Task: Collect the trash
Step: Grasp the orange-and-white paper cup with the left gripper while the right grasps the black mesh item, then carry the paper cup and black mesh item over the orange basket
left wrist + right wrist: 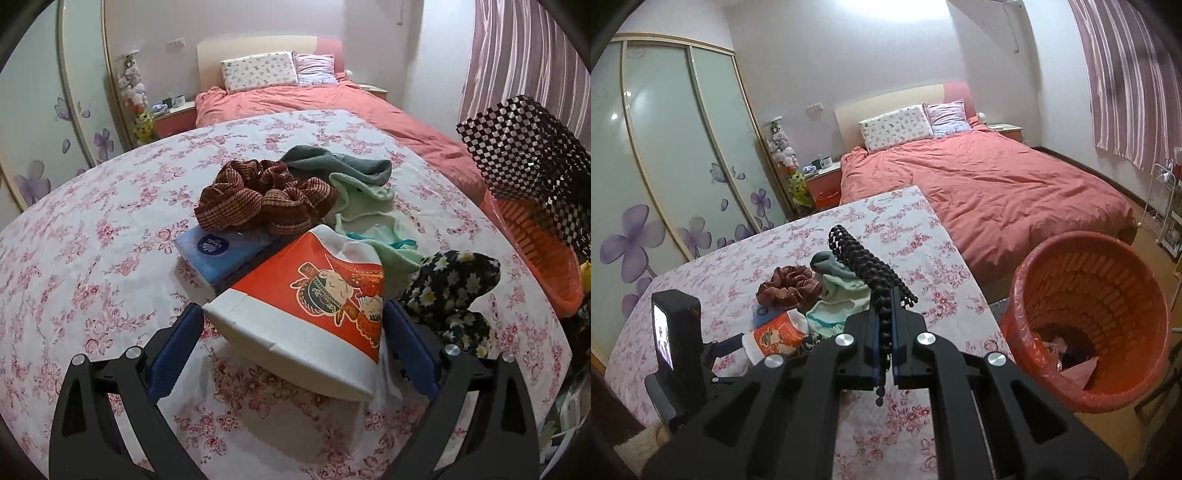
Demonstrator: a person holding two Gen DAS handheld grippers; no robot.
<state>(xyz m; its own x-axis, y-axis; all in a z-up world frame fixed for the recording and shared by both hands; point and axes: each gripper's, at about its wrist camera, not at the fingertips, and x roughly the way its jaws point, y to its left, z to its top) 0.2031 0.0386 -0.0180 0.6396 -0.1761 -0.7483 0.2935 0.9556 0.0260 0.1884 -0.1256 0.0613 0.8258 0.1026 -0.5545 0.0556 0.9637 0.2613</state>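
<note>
A table draped in a pink floral tablecloth (92, 258) is serving as the landmark, standing at the foot of a bed with a salmon duvet (997, 184).

Left gripper (295, 328): its blue-padded jaws are standing on either side of a red-and-white paper cup (314, 306) that is lying on its side near the front of the tablecloth. The right pad is sitting just at the cup's rim, while a sliver of cloth is showing between the left pad and the cup; whether the pads are pressing on it cannot be told.

Right gripper (884, 295): its jaws are closed tight on a black perforated mesh sheet (864, 258), which is sticking up and forward from between the pads above the tablecloth's right half. In the left wrist view the same sheet (524, 155) is hanging over the right edge of the table.

Behind the cup, toward the middle of the tablecloth, are lying a blue tissue pack (221, 254), a brown knitted scarf (258, 199), a grey-green sock (340, 162) and pale green cloths (365, 210). A black daisy-print fabric piece (450, 291) is lying to the right of the cup.

Off the right edge of the table, an orange waste basket (1089, 314) lined with a red bag is standing on the floor, with scraps of paper in its bottom.
</note>
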